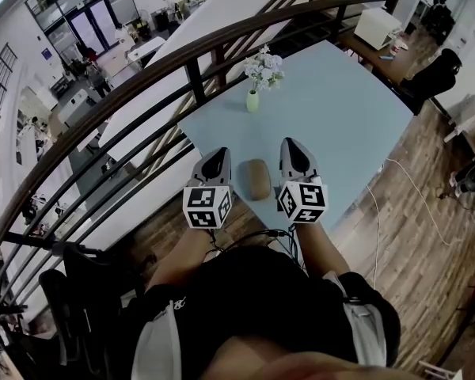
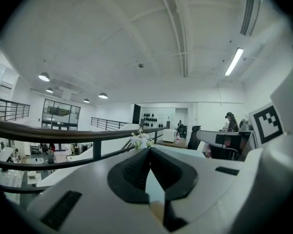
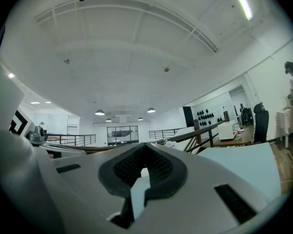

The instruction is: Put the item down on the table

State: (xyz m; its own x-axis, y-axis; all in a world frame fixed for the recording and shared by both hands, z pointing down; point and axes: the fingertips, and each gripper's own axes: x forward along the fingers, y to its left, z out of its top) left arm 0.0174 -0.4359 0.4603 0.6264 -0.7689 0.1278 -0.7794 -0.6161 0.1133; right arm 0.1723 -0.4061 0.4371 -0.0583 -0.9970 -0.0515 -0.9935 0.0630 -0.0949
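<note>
A tan oval item (image 1: 258, 179) lies flat on the light blue table (image 1: 340, 109), close to its near edge. My left gripper (image 1: 218, 154) hovers just left of the item and my right gripper (image 1: 292, 144) just right of it; neither touches it. Both point away from me across the table. In the left gripper view the left gripper (image 2: 149, 150) has its jaws together with nothing between them. The right gripper (image 3: 144, 147) is likewise shut and empty in its own view.
A small green vase of pale flowers (image 1: 256, 93) stands at the table's far left edge. A dark curved railing (image 1: 191, 47) runs just beyond it, over a drop to the floor below. A cable (image 1: 396, 182) trails on the wooden floor at right.
</note>
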